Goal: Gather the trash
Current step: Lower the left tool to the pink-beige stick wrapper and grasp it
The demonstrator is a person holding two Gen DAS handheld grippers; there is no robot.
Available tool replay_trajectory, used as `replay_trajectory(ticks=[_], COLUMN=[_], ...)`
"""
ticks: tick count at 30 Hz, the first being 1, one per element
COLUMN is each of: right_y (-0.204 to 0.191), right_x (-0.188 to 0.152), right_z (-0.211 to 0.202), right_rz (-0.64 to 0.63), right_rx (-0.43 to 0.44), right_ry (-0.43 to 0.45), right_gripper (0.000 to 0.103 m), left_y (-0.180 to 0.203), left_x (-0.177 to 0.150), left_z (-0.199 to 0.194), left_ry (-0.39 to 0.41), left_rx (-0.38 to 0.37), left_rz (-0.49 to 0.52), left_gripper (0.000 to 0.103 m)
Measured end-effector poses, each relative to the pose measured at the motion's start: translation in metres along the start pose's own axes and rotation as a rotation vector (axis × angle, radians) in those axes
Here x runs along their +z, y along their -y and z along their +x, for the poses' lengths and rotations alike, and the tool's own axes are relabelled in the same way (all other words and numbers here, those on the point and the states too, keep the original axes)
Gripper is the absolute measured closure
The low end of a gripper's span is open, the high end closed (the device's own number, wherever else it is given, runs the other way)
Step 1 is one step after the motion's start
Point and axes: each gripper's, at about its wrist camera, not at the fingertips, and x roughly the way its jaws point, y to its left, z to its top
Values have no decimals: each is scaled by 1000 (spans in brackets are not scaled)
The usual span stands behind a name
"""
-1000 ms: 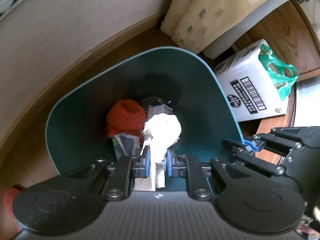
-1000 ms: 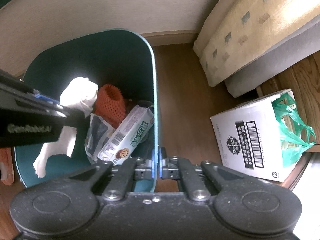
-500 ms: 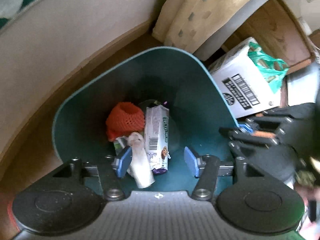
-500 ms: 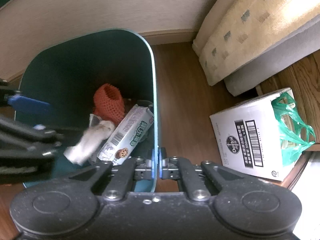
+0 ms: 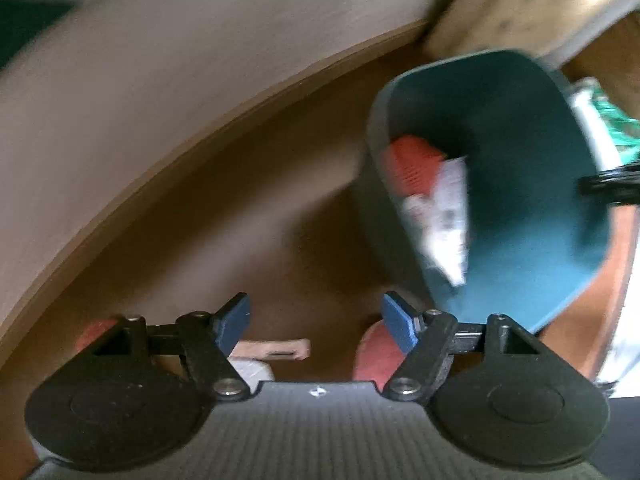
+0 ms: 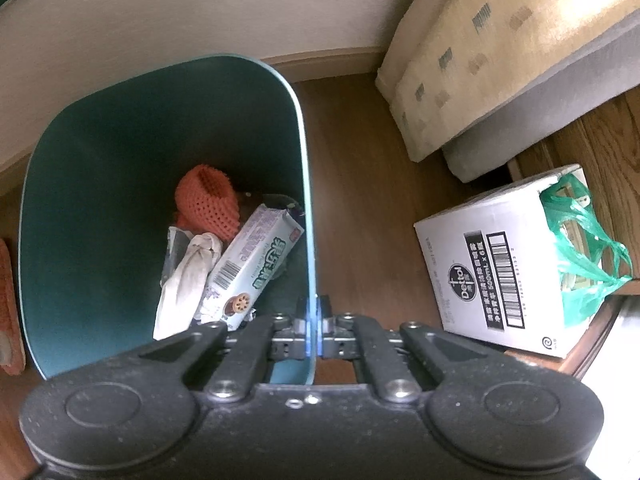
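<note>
The teal bin (image 6: 120,200) stands on the wood floor by the wall. My right gripper (image 6: 314,320) is shut on its right rim, pointing down. Inside lie an orange mesh net (image 6: 208,200), a crumpled white tissue (image 6: 188,276), a biscuit box (image 6: 256,268) and a clear wrapper (image 6: 174,240). In the blurred left wrist view the bin (image 5: 520,160) sits at the upper right. My left gripper (image 5: 316,322) hangs over bare floor to the left of it. Its jaws are opening and nothing is between them.
A white Dettol carton (image 6: 492,276) with a green plastic bag (image 6: 580,248) stands right of the bin. Behind it lies a beige cushion (image 6: 500,48). An orange slipper (image 6: 8,304) lies left of the bin, and reddish slippers (image 5: 376,352) lie below the left gripper.
The left gripper opened and let go of the white tissue, which dropped into the bin. It then swung left, away from the bin. The right gripper kept still on the rim.
</note>
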Motion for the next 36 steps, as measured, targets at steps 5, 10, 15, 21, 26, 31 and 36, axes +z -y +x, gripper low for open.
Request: replay_trajectory(ticks=[5,10,15,21,26,31,36], right_y=[5,9,12,19,24,27,28], right_x=[2,3,4,6,7,8,6], right_z=[3,6,9,15,17,19,18], right_rz=[9,9,21,58,83,94,96], right_rx=[14,24,42,47,60,68,73], right_ry=[-22,-47,-75,-95,-111,-107,-97], right_gripper=[101,101,101,101,101,101,101], left_y=[-29,-60,-89,-92,-105,-89,-96], left_x=[-10,-24,-42,-61,-77,-70,-76], left_z=[41,109,174,235,254,258,268], left_ry=[-54,-209,-319,-399,-402,-376,-403], left_rx=[55,20,-29,0,-36,-59,4], left_rz=[-103,-317,-596,-735,-947,-935,-948], left_gripper=[31,31,31,31,32,32,33])
